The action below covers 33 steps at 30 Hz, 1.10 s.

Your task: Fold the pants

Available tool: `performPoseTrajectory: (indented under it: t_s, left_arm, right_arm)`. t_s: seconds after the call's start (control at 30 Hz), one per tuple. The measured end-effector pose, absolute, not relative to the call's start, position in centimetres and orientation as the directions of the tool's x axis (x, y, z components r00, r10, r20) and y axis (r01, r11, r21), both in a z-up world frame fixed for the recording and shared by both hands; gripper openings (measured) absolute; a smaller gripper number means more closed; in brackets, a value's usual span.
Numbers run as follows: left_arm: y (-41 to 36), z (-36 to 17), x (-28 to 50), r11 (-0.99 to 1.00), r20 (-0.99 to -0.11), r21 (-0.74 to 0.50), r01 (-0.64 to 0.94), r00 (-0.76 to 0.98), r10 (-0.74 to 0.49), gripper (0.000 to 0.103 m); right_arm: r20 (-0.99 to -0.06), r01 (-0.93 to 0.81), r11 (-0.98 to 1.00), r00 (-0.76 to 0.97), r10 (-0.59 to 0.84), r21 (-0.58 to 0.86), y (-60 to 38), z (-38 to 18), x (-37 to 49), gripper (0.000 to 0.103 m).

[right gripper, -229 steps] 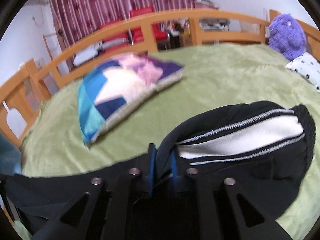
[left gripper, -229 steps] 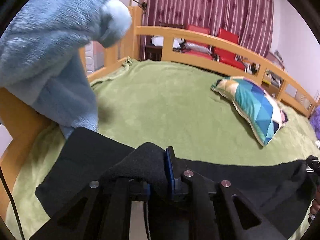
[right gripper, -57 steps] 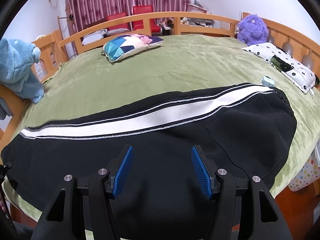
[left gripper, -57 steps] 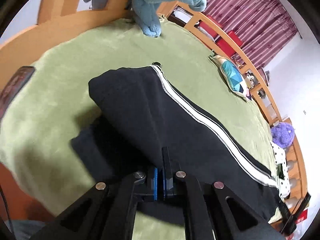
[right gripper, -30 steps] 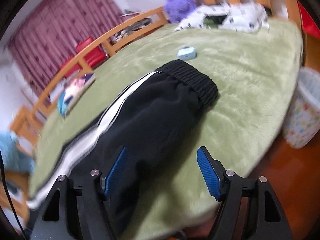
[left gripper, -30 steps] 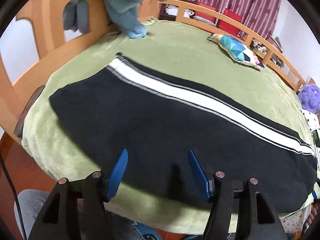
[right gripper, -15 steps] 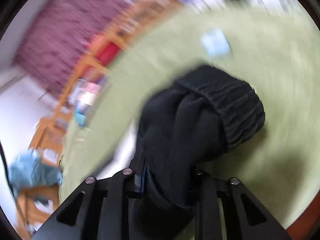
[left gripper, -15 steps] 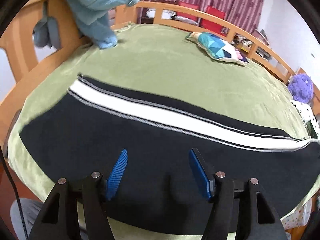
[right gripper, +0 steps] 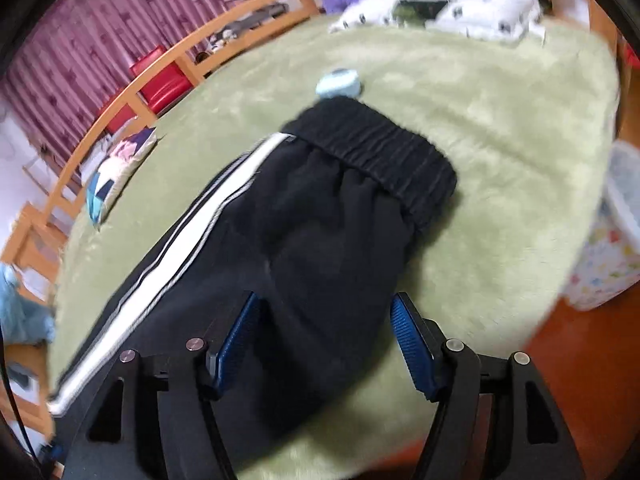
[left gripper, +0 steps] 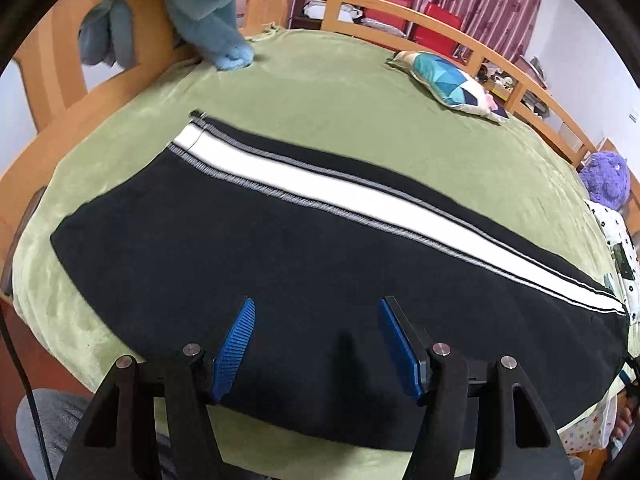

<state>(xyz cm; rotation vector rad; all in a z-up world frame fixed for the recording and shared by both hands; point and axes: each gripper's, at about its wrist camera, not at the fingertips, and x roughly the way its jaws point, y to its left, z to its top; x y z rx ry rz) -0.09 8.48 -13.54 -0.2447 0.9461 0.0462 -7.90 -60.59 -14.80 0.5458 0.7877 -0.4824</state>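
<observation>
1. The black track pants (left gripper: 280, 248) are lying flat on the green bedspread (left gripper: 340, 92), long axis running from upper left to lower right in the left view.
2. The left gripper (left gripper: 316, 340) is hovering spread wide over the leg section, gripping nothing.
3. The right gripper (right gripper: 324, 344) is likewise gaping, empty, nearer the elastic waistband (right gripper: 380, 152), which is sitting directly ahead, centre frame.

Right wrist view motion-blurred throughout. Pants (right gripper: 320, 220) cut off at 8 o'clock; the small light-blue object (right gripper: 339, 83) beyond the waistband cannot be identified.
</observation>
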Motion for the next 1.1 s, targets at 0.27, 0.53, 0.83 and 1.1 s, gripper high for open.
performPoseTrajectory:
  t_s: [0.27,0.53,0.83,1.1]
  left_arm:
    - [14.3,-14.2,-2.3,0.934,-0.765,-0.312,-0.175,0.63,-0.138,0.062]
    - [20.5,-16.2,-4.8,0.856,-0.706,-0.471,-0.214,0.673,-0.221,0.06]
    - [24.2,-17.4,-4.1,0.822,-0.697,-0.503,-0.266,0.688,-0.204,0.06]
    - [24.9,-19.5,0.5,0.809,-0.717,-0.495,-0.318,0.674,-0.174,0.054]
  right_arm:
    - [-0.701,0.417,0.902,0.677,-0.226,0.112,-49.5,-11.0,-7.2,0.067]
    - [-0.723,0.317,0.938,0.68,-0.12,0.143,-39.4,-11.3,-4.8,0.067]
    - [-0.747,0.26,0.95,0.663,-0.045,0.174,-31.9,-11.6,-4.3,0.067]
    - [-0.764,0.275,0.941,0.644,-0.028,0.198,-30.0,-12.4,-5.1,0.067]
